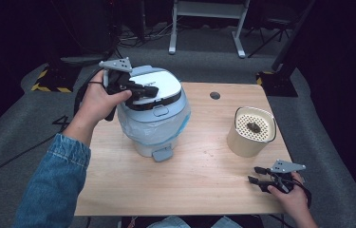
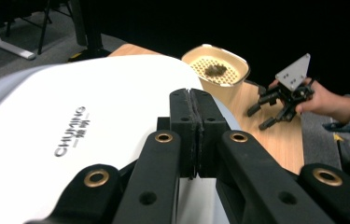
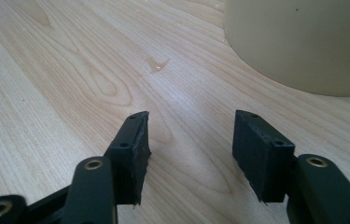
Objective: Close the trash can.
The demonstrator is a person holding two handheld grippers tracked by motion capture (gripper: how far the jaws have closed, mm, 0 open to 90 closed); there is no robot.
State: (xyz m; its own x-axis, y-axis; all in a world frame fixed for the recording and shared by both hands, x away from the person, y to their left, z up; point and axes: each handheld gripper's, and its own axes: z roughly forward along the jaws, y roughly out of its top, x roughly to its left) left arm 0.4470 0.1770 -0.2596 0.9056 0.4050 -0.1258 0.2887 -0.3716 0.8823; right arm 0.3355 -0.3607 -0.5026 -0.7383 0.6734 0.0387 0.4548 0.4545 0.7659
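Left tool [image 1: 153,90] rests on the bin [image 1: 153,114] lid; right tool [image 1: 254,175] lies on the worktop [image 1: 199,166] near the cream container [image 1: 251,131].

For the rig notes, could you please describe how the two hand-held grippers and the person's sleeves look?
Both the left gripper and right gripper are black, each topped by a grey three-cornered plate with small holes. Their linkage arms carry brass-coloured rivets, and the fingers are flat black pads. A dark cable trails from the left one. The left sleeve is blue denim.

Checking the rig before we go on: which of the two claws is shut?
The left claw, over the white-lidded pedal bin, has its jaws pressed together. The right claw, near the cream perforated-top container, is open.
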